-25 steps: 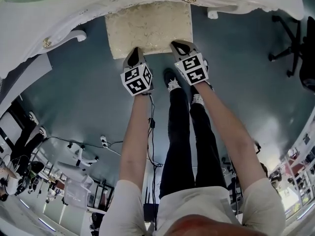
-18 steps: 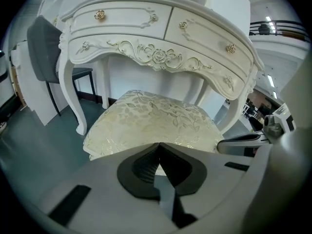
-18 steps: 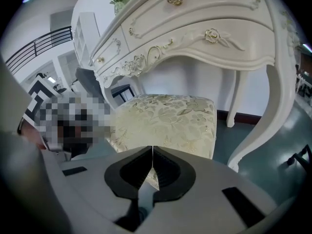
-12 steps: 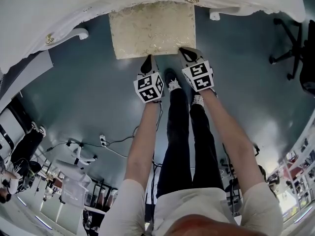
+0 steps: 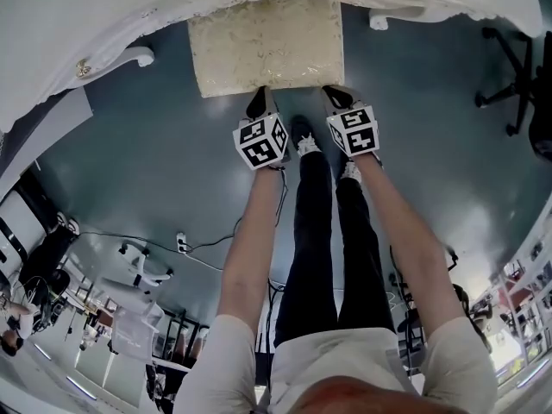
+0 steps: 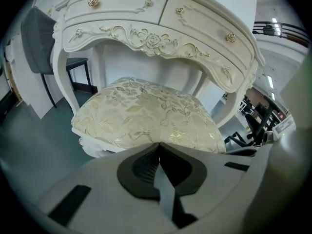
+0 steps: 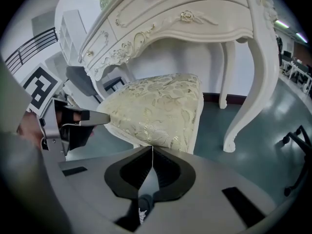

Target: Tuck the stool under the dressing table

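The left gripper (image 6: 158,145) has its fingers closed tight, tip to tip, with nothing between them. They sit right at the near edge of the stool (image 6: 146,113) cushion. The right gripper (image 7: 152,148) has its fingers pressed together and empty as well, set at the same near edge but towards the stool's (image 7: 158,104) right corner. Whether either pair actually pushes on the fabric cannot be told.

In the head view, the left gripper (image 5: 259,102) and right gripper (image 5: 336,96) stand side by side, apart from each other. Each points forward at the front side of the stool (image 5: 263,41). The right gripper view shows the left gripper (image 7: 73,118) level beside the seat.

The stool has a cream, gold-patterned cushion on a white frame and stands on the blue-grey floor (image 5: 155,145). It sits in the knee gap of the white dressing table (image 6: 146,33), between the curved legs and below the carved front with its gold knobs (image 6: 93,2). Its far part lies under the dressing table (image 5: 103,24), while its near part sticks out towards the person's black-trousered legs (image 5: 319,231). A black office chair (image 5: 509,67) stands well off to the right.
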Available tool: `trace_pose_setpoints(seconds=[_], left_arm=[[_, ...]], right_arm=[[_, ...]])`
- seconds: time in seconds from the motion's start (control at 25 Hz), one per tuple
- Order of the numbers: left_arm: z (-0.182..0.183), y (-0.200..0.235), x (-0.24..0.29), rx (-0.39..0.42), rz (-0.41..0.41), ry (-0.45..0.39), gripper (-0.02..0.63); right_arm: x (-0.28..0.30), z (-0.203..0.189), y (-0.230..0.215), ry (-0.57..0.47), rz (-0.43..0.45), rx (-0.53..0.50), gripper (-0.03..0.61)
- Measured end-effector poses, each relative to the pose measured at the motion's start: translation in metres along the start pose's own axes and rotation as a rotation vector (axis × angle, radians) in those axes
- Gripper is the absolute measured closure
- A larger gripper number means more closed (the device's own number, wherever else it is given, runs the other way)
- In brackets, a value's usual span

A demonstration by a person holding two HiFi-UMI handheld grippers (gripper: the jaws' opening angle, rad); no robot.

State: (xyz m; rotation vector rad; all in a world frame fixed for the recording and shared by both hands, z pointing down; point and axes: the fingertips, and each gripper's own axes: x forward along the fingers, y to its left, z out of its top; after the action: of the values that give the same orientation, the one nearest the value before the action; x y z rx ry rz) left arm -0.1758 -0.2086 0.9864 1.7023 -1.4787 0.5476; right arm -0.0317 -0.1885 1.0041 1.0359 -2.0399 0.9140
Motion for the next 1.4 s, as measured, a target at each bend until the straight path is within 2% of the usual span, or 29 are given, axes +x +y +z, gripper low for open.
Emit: trace_pose_setpoints(seconds=[0.24, 0.48, 0.6, 0.8, 1.0, 1.16, 1.28, 1.4], left_arm=[[0.008, 0.011, 0.005, -0.044, 0.049, -0.023, 0.598], [0.018, 0.022, 0.01, -0.041, 0.051, -0.033, 0.598], [0.023, 0.019, 0.013, -0.042, 0.046, -0.039, 0.598], [0.033, 0.007, 0.024, -0.017, 0.007, -0.05, 0.598], [0.048, -0.001, 0.034, -0.054, 0.03, -0.07, 0.598], [0.048, 0.001, 0.038, -0.061, 0.012, -0.086, 0.598], [0.055, -0.002, 0.041, -0.024, -0.02, -0.099, 0.598], [0.067, -0.003, 0.049, -0.011, -0.014, -0.114, 0.598]], right_arm=[[0.01, 0.003, 0.01, 0.014, 0.029, -0.026, 0.534], [0.019, 0.008, 0.017, 0.015, 0.062, -0.052, 0.535], [0.019, 0.014, 0.014, -0.008, 0.047, -0.035, 0.535], [0.02, 0.028, -0.009, -0.045, -0.004, 0.059, 0.535], [0.016, 0.048, -0.02, -0.066, -0.006, 0.101, 0.534], [0.009, 0.054, -0.01, -0.11, 0.019, 0.109, 0.534], [-0.002, 0.06, -0.006, -0.129, 0.03, 0.096, 0.534], [-0.013, 0.067, -0.003, -0.161, 0.042, 0.069, 0.534]])
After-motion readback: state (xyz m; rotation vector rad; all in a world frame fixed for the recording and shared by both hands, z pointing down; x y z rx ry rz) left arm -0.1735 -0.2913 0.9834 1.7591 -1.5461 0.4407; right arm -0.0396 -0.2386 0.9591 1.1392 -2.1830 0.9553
